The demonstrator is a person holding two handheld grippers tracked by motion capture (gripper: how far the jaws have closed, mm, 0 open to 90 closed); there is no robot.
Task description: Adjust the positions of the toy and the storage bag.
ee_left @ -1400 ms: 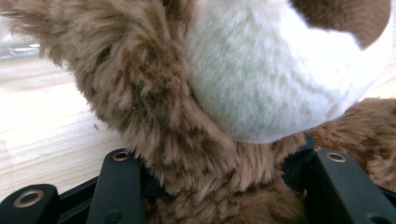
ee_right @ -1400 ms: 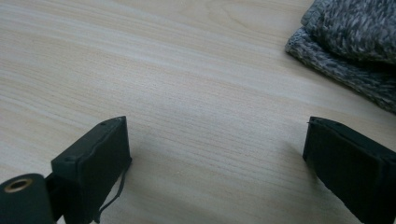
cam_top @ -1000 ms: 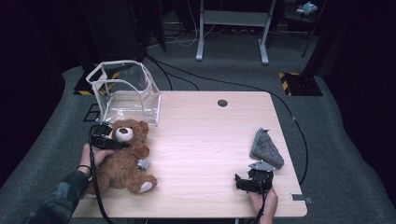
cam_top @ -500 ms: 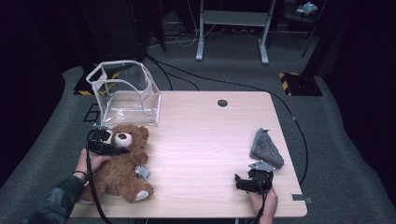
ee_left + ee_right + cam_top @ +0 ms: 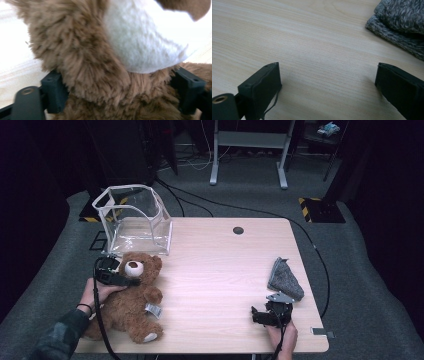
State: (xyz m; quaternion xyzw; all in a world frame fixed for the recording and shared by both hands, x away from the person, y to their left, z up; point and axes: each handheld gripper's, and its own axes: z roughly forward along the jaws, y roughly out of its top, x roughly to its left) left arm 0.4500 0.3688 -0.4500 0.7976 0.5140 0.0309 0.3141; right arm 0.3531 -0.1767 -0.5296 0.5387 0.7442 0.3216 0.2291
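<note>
On the worktop [image 5: 220,265], a bin [image 5: 134,220] stands at the far left corner. Just in front of it a teddy bear [image 5: 131,305] lies on its back, head toward the bin, feet toward the near edge. The left claw [image 5: 131,281] lies across the bear's neck, one jaw on either side. A folded cloth [image 5: 284,279] lies near the right edge. The right claw [image 5: 256,315] sits on the worktop just in front of the cloth, well apart from the bear. A small round hole [image 5: 238,230] lies toward the far edge, right of the bin.

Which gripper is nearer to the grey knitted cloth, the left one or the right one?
Right. The right gripper sits just beside the grey knitted cloth, jaws open, not touching it. The left gripper is across the table at the teddy bear.
</note>
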